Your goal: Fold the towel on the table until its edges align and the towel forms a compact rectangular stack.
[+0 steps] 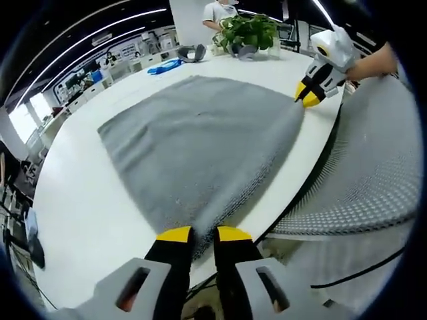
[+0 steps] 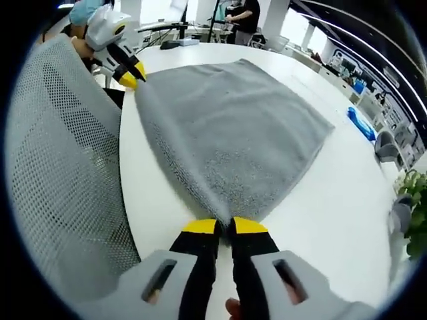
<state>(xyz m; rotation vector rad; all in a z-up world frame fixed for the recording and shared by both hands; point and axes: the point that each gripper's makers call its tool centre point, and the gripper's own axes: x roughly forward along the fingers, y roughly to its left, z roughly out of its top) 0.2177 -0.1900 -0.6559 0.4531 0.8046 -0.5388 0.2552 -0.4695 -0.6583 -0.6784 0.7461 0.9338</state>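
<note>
One towel (image 1: 200, 147), two claws (image 1: 203, 235).

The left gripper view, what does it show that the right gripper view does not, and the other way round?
Left view alone: a potted plant and a blue item at the table's far end. Right view alone: a thumb tip under the right tool. Both share the grey towel, each tool shut on a near corner, the left tool, the white table and the mesh chair back.

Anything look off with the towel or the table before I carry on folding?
Nothing stands out. The grey towel lies on the white table, each near corner pinched in a claw: left claw, right claw. Its near edge looks bunched between them, which fits the grip. No spill or damage shows.
</note>
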